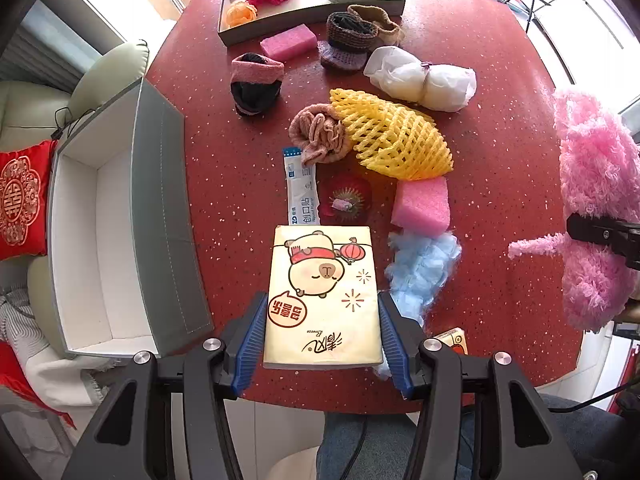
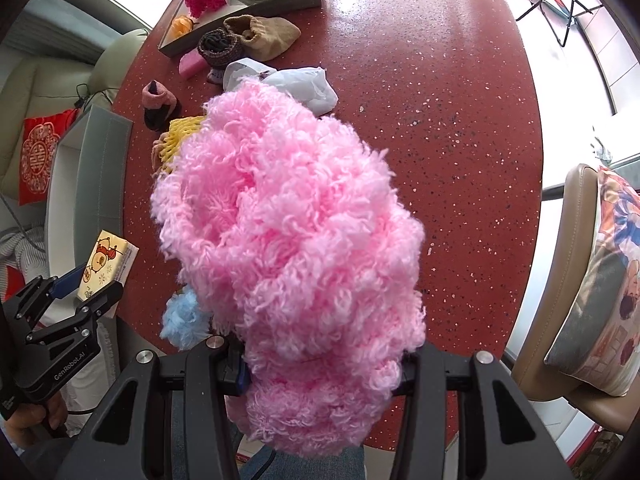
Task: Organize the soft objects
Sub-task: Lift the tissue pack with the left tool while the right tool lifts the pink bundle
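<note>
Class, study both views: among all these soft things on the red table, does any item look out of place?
Yes: the flat wound-plaster packet lies amid sponges, yarn and foam netting; it is packaging, not a soft object. Nothing looks spilled or damaged.

A red cushion (image 1: 22, 200) with a gold emblem rests on a pale green sofa (image 1: 108, 68) left of the red speckled table (image 1: 500, 160); a black cable (image 1: 68, 120) trails over the sofa. A tan chair (image 2: 560, 320) at the table's right edge holds a printed cushion (image 2: 600, 280). Black folding frames (image 2: 560, 0) stand beyond the far edge, detail unclear.
</note>
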Demonstrator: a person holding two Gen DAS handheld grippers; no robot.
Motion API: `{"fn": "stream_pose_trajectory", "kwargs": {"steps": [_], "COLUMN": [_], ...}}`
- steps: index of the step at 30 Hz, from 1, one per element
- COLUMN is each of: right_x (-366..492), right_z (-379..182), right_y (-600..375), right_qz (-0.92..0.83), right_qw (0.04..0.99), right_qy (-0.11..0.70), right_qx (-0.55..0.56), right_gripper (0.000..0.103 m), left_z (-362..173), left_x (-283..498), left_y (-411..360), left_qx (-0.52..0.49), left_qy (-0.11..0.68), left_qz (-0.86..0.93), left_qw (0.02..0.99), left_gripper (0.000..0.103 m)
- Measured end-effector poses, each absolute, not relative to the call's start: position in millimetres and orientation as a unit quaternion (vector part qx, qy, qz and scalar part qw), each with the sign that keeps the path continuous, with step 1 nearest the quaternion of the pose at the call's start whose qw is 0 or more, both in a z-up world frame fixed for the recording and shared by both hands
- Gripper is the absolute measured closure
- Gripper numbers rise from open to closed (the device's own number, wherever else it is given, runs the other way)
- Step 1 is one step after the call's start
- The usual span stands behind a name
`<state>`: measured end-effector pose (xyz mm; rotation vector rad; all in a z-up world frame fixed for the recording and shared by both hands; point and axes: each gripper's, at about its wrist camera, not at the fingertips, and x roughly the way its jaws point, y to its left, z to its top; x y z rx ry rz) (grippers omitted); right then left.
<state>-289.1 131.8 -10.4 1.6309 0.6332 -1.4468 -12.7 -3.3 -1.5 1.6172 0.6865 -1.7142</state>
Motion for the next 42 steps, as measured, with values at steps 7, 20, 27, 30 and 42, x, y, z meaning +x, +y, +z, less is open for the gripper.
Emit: {"fn": "stream_pose_trajectory", "kwargs": {"steps": [7,20,27,30,42], "right_x": [-290,-289,-287,-288,-285], "right_z": [-11,-14,-16,-16,-15], "right_y": [135,135,133,133,130], "right_qz": [-0.578,-0.576,-0.575,-0.574,-0.584], "right_qw": [0.416,0.408,0.407,0.407,0.397], "right_qy": [0.248,0.250,0.253,0.253,0.250], "right_qx": [0.657,0.662,0.663,0.664,0.663], "right_gripper": [0.054,0.054,0.054,0.054,0.054], "left_z": [-3,-5,-6,-6,-9], "left_x": [-16,-18,-15,-13,-4], "left_y": [-1,1,1,1,-8], "left_qx": [0.624,0.625,0.624,0.623,0.621], "left_qy": [0.258,0.258,0.261,0.262,0.266], "left_qz": [-0.659,-0.659,-0.659,-0.660,-0.664], "left_qw": [0.331,0.328,0.329,0.329,0.320], "left_gripper": [0.048,0.048,0.048,0.048,0.048]}}
